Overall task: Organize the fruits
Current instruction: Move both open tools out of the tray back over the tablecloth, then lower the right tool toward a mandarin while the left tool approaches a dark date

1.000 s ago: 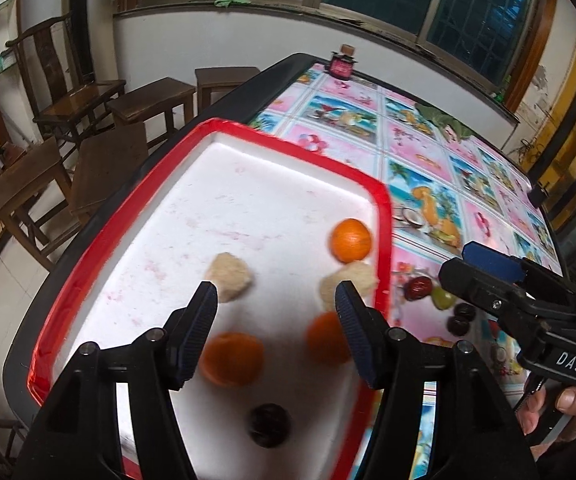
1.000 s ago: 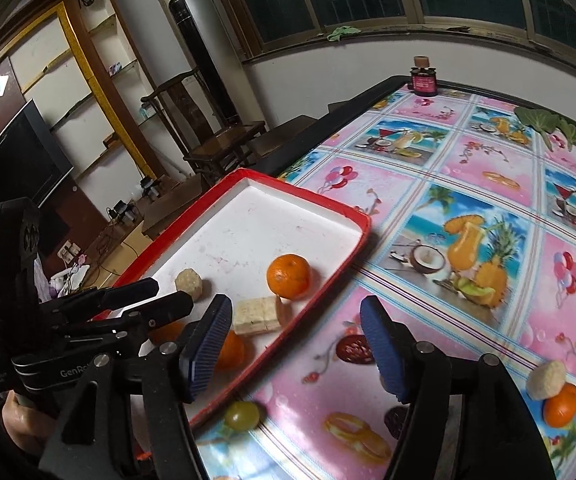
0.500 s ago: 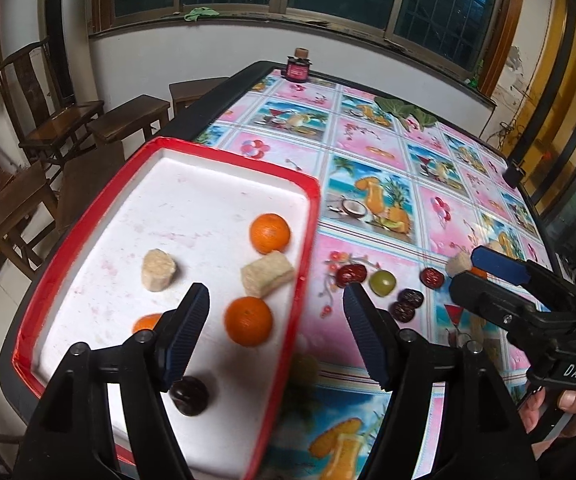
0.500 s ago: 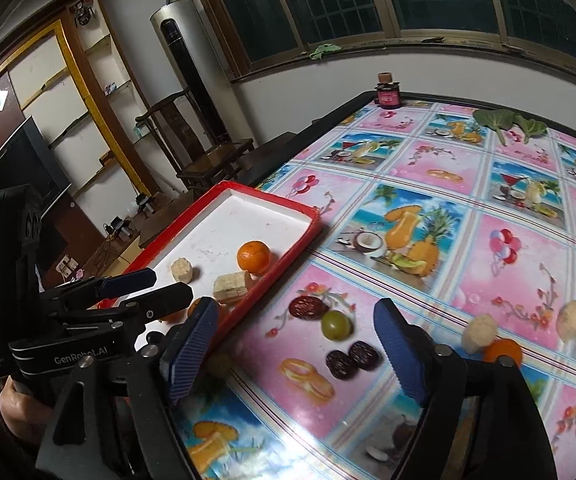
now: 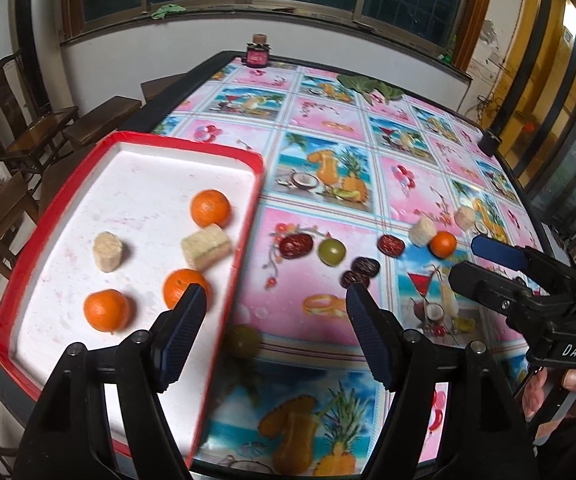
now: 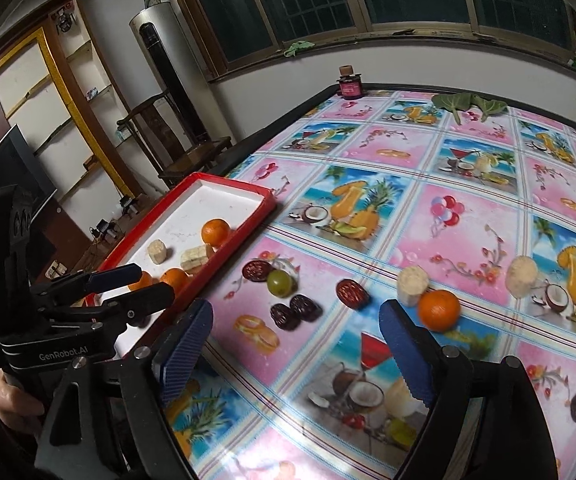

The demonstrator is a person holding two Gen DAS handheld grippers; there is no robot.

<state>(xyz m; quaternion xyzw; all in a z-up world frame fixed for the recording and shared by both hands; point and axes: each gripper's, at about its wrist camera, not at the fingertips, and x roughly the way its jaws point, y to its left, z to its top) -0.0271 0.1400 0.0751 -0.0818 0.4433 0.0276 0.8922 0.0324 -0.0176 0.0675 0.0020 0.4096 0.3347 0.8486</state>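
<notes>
Tray rim [image 5: 244, 240] — fruit-strewn cloth [image 5: 328, 128] beside.

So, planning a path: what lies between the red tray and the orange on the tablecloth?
Right wrist view: dark dates, a green fruit and a beige chunk.

Tray [image 5: 248, 216] at table's [image 5: 328, 128] 9 o'clock edge, w/ three oranges [image 5: 210, 208] + two cakes [image 5: 206, 247] inside. At tray's 3 o'clock, on table: dates [image 5: 296, 245], grape [image 5: 332, 251], then cake [image 5: 422, 232] touching orange [image 5: 443, 243]. Jar [image 5: 259, 51] at 12 o'clock, far edge.
</notes>
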